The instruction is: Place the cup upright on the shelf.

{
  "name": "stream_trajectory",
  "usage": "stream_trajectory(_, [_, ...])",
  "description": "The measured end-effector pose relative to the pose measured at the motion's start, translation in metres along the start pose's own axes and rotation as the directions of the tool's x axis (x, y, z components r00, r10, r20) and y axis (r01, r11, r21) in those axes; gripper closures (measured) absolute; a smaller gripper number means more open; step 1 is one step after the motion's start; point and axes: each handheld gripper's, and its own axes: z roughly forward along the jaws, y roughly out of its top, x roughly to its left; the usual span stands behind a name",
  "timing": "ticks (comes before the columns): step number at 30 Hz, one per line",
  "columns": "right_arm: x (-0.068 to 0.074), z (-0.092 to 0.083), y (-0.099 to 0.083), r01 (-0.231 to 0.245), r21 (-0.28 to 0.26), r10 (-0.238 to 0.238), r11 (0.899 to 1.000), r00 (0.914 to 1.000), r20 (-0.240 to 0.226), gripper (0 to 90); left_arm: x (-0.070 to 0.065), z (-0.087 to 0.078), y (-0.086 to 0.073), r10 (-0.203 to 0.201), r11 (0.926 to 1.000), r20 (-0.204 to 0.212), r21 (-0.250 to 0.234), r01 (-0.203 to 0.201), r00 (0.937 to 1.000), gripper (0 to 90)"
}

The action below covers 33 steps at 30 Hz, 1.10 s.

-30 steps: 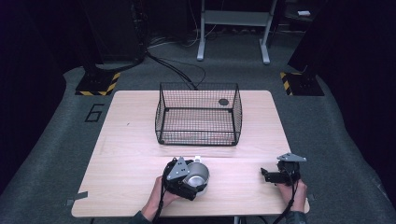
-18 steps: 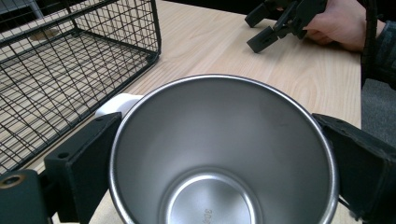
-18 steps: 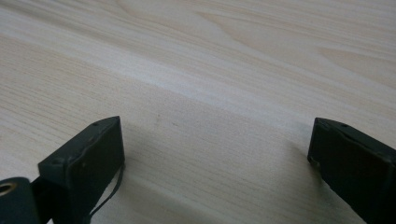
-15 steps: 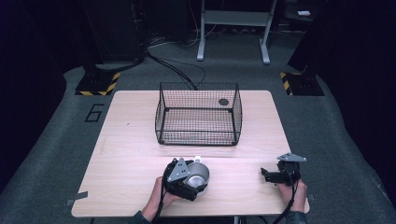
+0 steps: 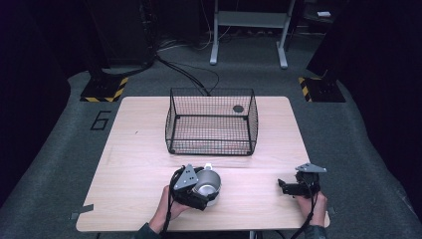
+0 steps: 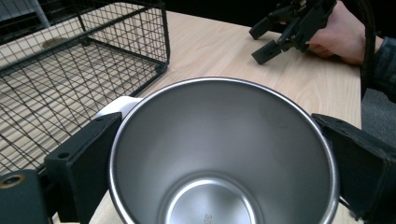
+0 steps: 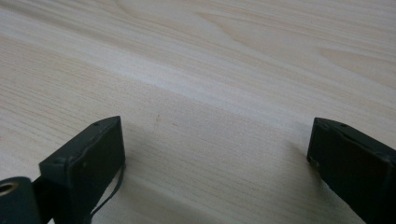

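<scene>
A steel cup (image 5: 208,185) (image 6: 224,154) with a white handle (image 6: 116,106) sits between the jaws of my left gripper (image 5: 201,191) (image 6: 224,154) near the table's front edge, left of centre. Both jaws press against the cup's sides, and its open mouth faces the camera. A black wire basket (image 5: 211,122) (image 6: 70,65) stands empty at the table's middle, just beyond the cup. My right gripper (image 5: 284,186) (image 7: 215,154) rests low over bare wood at the front right, open, with nothing between its jaws. It also appears far off in the left gripper view (image 6: 268,39).
The wooden table (image 5: 139,149) has a round hole (image 5: 238,108) behind the basket. Dark floor surrounds it, with yellow-black striped bases (image 5: 105,89) at the back left and right, cables and a metal stand (image 5: 249,30) behind.
</scene>
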Motion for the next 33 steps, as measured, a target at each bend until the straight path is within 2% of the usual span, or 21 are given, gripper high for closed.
stream_trajectory(13, [0.0, 0.0, 0.0, 0.0, 0.0, 0.0, 1.0, 1.0, 0.0, 3.7, 0.02, -0.014, 0.018, -0.003, 0.9998, -0.029, -0.019, 0.002, 0.9996, 6.3])
stream_trajectory(24, [0.0, 0.0, 0.0, 0.0, 0.0, 0.0, 1.0, 1.0, 0.0, 3.7, 0.033, -0.018, 0.028, -0.018, 0.9992, -0.034, -0.035, 0.017, 0.9993, 6.3])
stream_trajectory(33, [0.0, 0.0, 0.0, 0.0, 0.0, 0.0, 1.0, 1.0, 0.0, 3.7, 0.043, -0.022, 0.038, -0.014, 0.9989, -0.046, -0.045, 0.012, 0.9988, 6.3])
